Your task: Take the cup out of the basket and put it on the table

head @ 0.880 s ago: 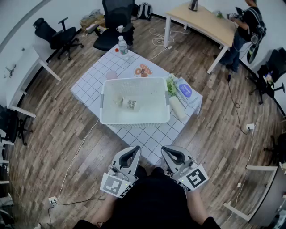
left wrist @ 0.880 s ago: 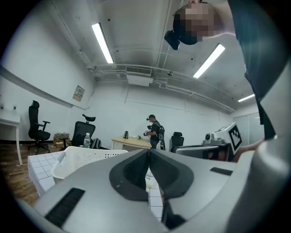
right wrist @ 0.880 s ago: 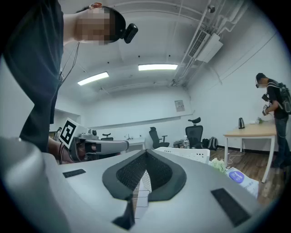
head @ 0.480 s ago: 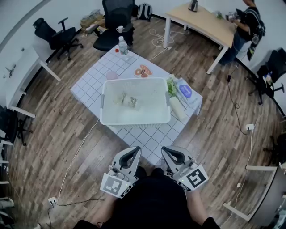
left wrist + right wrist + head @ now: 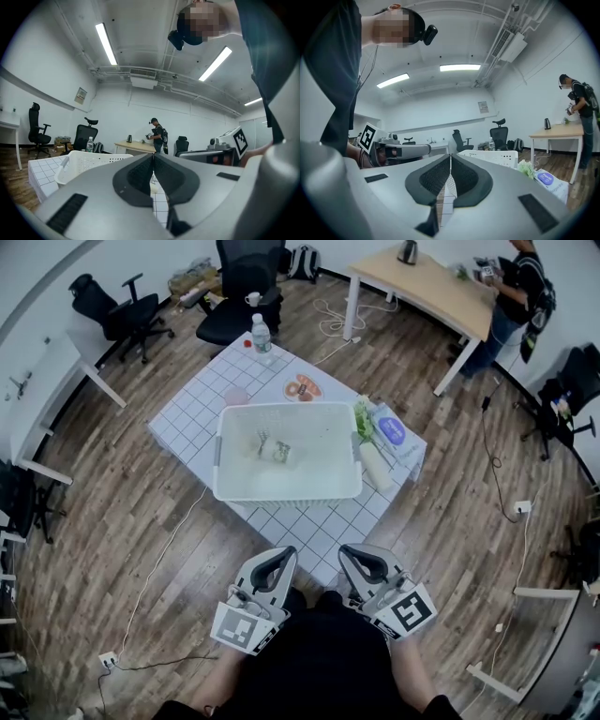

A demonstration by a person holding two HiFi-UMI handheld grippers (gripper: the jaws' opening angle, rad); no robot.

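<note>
Since the earlier frames almost nothing has moved. Both hand-held grippers sit in the same low spot near the person's body, the whole scene has slid slightly in the head view, and the person (image 5: 513,289) at the far wooden desk (image 5: 427,285) has shifted a little.

The surface (image 5: 200,401) is a white gridded top seen corner-on, with one corner pointing at the person. The white basket (image 5: 286,494) stands on its middle, nearer the near right edge than the far left one.

The left hand-held gripper (image 5: 278,554) and the right hand-held gripper (image 5: 355,553) are side by side just short of the near corner, well apart from the basket. In the left gripper view the left one's jaws are pressed together with nothing between them, and the basket shows beyond them. In the right gripper view the right one's jaws also meet, again on nothing.

A blue and white packet (image 5: 394,434) lies at the right corner, with green leaves (image 5: 362,418) and a white roll (image 5: 376,466) along the basket's right wall. A bottle (image 5: 262,335) stands at the far corner. A plate (image 5: 302,387) of food sits by the far right edge.

The cup (image 5: 278,452) is inside the basket, on its floor towards the far left part. A small pale thing (image 5: 261,441) lies just beside it, too small to make out.
</note>
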